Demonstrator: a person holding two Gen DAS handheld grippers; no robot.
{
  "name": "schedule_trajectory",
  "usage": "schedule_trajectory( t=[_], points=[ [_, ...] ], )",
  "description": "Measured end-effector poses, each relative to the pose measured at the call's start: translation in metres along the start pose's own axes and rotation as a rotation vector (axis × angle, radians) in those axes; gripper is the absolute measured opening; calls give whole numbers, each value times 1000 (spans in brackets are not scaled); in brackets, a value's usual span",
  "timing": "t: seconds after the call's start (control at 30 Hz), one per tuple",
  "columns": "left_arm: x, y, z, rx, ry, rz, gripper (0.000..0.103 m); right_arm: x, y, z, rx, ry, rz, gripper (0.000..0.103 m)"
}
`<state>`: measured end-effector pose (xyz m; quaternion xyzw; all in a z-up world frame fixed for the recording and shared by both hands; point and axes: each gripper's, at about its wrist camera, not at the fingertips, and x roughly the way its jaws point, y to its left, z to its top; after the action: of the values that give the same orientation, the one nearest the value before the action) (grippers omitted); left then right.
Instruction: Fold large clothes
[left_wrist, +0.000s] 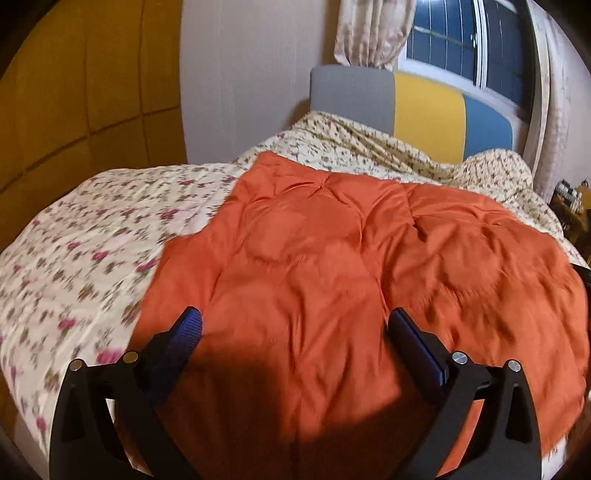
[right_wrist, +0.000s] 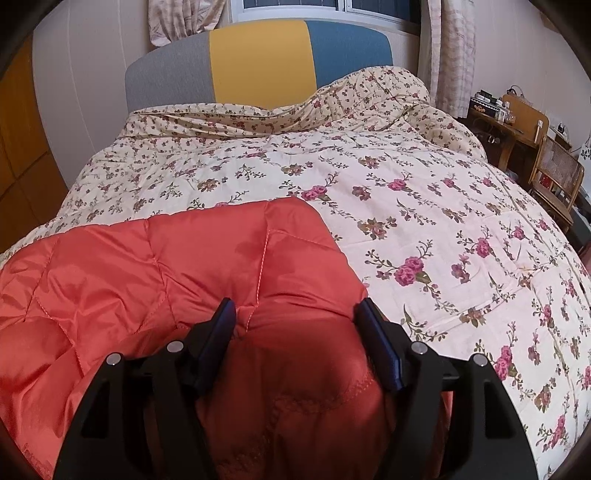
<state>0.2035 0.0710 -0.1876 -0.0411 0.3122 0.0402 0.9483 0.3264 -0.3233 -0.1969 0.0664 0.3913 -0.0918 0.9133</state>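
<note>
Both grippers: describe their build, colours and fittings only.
The left gripper and right gripper look alike: matte black plastic frames with triangular cut-outs, linkage arms joined by round silver pins, and two fingers faced with dark blue pads, textured like mesh. No cables, markings, hands or sleeves show.

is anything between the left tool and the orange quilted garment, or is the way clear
Nothing visible stands between them. The left tool is open directly above the orange quilted garment, with only bare fabric and its own shadow under it. The garment lies spread on the floral bedspread, with nothing on top of it.
</note>
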Motion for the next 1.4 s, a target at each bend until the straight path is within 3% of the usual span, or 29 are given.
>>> schedule_trajectory(
  t=[0.13,0.33,0.4,0.43,0.53,0.63,0.77,0.9,1.03,1.13,1.4],
  points=[
    [-22,16,-13,-53,-14,-24,100,-23,7,-1,-65,-28,-26,71],
    [-47,39,-23,-144,-42,-29,100,-84,6,-36,-79,-117,105,71],
    [-53,46,-28,-181,-39,-22,100,-104,10,-53,-94,-127,166,60],
    [-55,50,-31,-205,-28,-29,100,-115,12,-63,-103,-130,203,49],
    [-60,62,-45,-315,17,-118,100,-139,17,-88,-90,-127,315,30],
    [-62,71,-58,-416,34,-217,100,-157,25,-110,-94,-132,380,22],
    [-56,68,-62,-437,79,-270,92,-174,41,-128,-112,-120,459,15],
    [-51,63,-63,-445,89,-327,87,-181,62,-137,-166,-99,502,12],
    [-44,66,-62,-472,93,-338,87,-172,78,-143,-204,-81,460,12],
    [-36,73,-64,-520,97,-351,87,-136,89,-152,-231,44,448,12],
    [-29,69,-62,-528,63,-381,87,-126,92,-163,-230,15,458,12]
  ],
)
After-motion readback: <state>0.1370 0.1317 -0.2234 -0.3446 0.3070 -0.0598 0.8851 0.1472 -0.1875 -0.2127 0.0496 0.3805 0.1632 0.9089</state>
